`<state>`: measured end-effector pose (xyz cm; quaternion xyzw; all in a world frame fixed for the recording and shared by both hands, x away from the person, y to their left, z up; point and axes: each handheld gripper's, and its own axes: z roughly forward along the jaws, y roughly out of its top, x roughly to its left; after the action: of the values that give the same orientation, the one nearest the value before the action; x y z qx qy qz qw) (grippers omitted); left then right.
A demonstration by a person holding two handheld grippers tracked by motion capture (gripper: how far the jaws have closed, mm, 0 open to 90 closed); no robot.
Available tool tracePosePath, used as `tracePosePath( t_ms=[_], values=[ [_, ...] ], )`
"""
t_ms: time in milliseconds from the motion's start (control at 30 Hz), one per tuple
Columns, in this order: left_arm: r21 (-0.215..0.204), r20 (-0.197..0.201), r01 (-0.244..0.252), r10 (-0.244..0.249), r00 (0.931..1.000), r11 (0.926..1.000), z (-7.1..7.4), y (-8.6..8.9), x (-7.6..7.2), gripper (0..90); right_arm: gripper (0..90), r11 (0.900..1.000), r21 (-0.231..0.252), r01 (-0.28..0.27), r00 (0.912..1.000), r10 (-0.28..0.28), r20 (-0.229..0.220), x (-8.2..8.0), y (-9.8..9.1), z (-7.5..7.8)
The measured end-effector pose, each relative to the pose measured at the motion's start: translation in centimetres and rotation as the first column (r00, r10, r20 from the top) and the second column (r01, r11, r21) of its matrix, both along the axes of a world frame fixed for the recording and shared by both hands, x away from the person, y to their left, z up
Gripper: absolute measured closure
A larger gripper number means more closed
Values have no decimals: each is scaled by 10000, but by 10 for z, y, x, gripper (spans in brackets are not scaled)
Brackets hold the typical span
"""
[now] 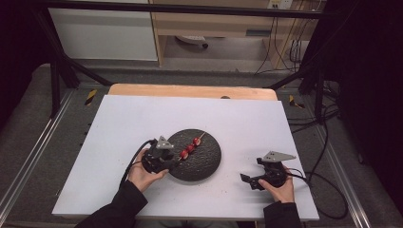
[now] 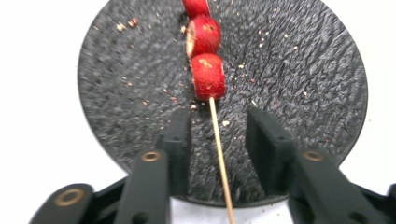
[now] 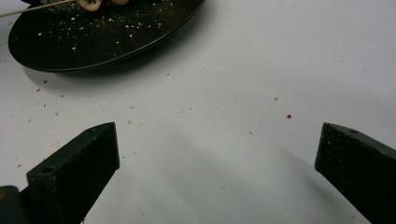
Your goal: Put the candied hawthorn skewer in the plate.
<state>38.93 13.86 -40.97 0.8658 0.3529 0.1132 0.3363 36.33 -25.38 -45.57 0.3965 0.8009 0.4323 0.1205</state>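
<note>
Skewer of red fruit lying on a dark round plate, left gripper parted around its stick.

The black textured plate point(image 2: 116, 93) sits on the white table point(image 1: 119, 123) and holds a skewer point(image 2: 208, 70) of red fruit pieces amid scattered crumbs. The left gripper point(image 2: 218, 135) hovers at the plate's near edge, its jaws apart on either side of the bare stick without touching it. The right gripper point(image 3: 217, 172) rests well apart on the table, jaws spread wide and holding nothing.

White tabletop point(image 1: 142, 118) on wooden table point(image 1: 190, 90), grey carpet floor point(image 1: 28, 123), black frame point(image 1: 57, 80), wooden cabinet point(image 1: 214, 23), cables point(image 1: 328, 142).
</note>
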Motion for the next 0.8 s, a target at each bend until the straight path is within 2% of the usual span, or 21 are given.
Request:
tracePosePath(
  t_ms=[33,133,233,267,300,433,600,733,800],
  values=[
    [-64,164,141,-139,9998,9999,3,6,-3,561,5,10000,7,5,10000,-5,-3,0,0,0],
    [-98,222,263,-261,9994,9996,5,13,-5,468,5,10000,23,30,10000,-30,-1,0,0,0],
    [-382,417,371,-355,9985,9986,8,25,-8,359,5,10000,31,51,10000,-51,-4,0,0,0],
    [-382,417,371,-355,9985,9986,8,25,-8,317,5,10000,31,51,10000,-51,-4,0,0,0],
    [-478,422,407,-387,9984,9980,8,33,-9,279,5,10000,24,59,10000,-59,13,0,0,0],
    [-679,350,355,-332,9988,9971,5,46,-11,181,5,10000,12,75,10000,-75,19,0,0,0],
    [-946,460,67,-23,9989,9955,-2,73,-17,132,5,10000,-42,90,10000,-90,33,0,0,0],
    [-863,627,-292,347,9974,9958,-6,86,-21,127,5,9999,-57,117,9999,-117,25,0,0,0],
    [-1100,674,-426,502,9965,9930,-10,99,-25,120,5,9999,-48,123,9999,-123,22,0,0,0]
  ],
)
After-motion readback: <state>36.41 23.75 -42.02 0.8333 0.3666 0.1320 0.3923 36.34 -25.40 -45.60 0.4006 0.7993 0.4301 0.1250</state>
